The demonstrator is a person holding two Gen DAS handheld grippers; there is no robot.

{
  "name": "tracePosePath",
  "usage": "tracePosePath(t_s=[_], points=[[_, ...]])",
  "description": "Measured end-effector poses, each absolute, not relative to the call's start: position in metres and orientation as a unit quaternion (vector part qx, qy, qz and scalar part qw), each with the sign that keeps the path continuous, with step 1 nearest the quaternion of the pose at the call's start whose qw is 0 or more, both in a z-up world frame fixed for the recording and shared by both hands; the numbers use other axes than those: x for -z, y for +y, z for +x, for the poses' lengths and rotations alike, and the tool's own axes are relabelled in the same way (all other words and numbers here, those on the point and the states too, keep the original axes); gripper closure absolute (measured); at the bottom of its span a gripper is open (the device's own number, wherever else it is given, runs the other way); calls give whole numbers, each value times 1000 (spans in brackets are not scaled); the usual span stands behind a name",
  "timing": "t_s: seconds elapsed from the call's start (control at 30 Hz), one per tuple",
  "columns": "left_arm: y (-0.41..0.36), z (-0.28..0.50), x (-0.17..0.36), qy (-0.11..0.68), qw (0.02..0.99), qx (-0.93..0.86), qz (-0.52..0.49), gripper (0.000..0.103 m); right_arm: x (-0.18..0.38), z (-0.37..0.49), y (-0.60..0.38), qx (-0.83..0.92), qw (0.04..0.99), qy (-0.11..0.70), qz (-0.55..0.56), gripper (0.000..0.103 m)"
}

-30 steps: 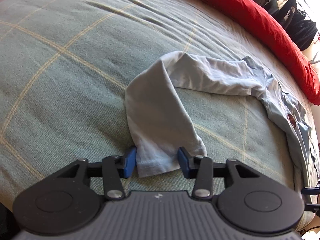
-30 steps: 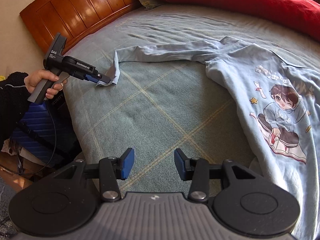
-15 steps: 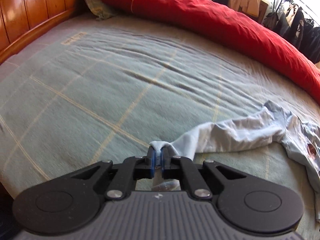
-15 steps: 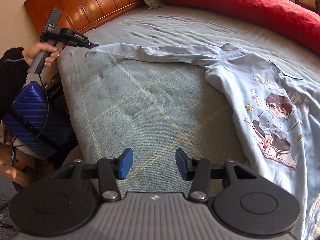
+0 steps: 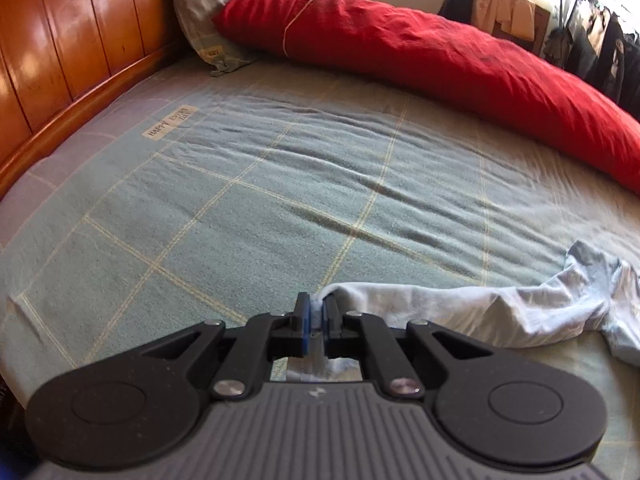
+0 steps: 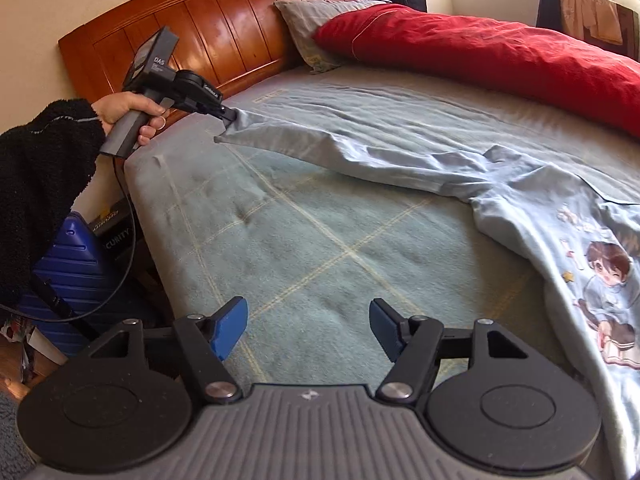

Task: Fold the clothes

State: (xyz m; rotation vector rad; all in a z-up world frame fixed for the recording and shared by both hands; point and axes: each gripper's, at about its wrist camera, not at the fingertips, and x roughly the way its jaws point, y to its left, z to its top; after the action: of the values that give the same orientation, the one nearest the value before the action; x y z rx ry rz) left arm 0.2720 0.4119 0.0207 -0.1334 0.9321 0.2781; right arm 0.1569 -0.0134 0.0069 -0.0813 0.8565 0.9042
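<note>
The left gripper (image 5: 316, 322) is clenched on the cuff of the sleeve (image 5: 460, 312); a fold of pale blue cloth shows between its blue pads (image 5: 306, 324), with a little more hanging just below them. From the pinch the sleeve runs off to the gripper's right, lifted clear of the bed (image 5: 280, 184) near the pads and sagging toward the rest of the shirt (image 6: 580, 248). In the right wrist view the same gripper (image 6: 228, 118), held in the person's left hand (image 6: 128, 114), draws the sleeve taut from the bed's corner nearest the headboard (image 6: 224, 28), and the shirt's body with its cartoon print lies flat on the bed farther from the headboard. The right gripper (image 6: 308, 326) is released, its fingers (image 6: 230, 326) spread wide above bare bedcover, the shirt's body just beside its right finger, not touching. A red duvet (image 6: 500, 52) lies along the bed's far side, and a grey pillow (image 5: 200, 16) leans at the headboard.
</note>
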Motion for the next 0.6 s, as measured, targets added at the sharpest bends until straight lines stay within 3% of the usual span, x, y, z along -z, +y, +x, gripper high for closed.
tracePosePath(t_s=[0.3,0.53,0.6], points=[[422,316,0,481,863,-156,-20,98,11,156,15,-428,791,436,-37,31],[437,336,23,472,860,-190,-42,80,14,163,17,-417,794,440,-48,31],[443,336,26,470,858,-201,-50,80,16,167,19,-416,793,442,-46,31]])
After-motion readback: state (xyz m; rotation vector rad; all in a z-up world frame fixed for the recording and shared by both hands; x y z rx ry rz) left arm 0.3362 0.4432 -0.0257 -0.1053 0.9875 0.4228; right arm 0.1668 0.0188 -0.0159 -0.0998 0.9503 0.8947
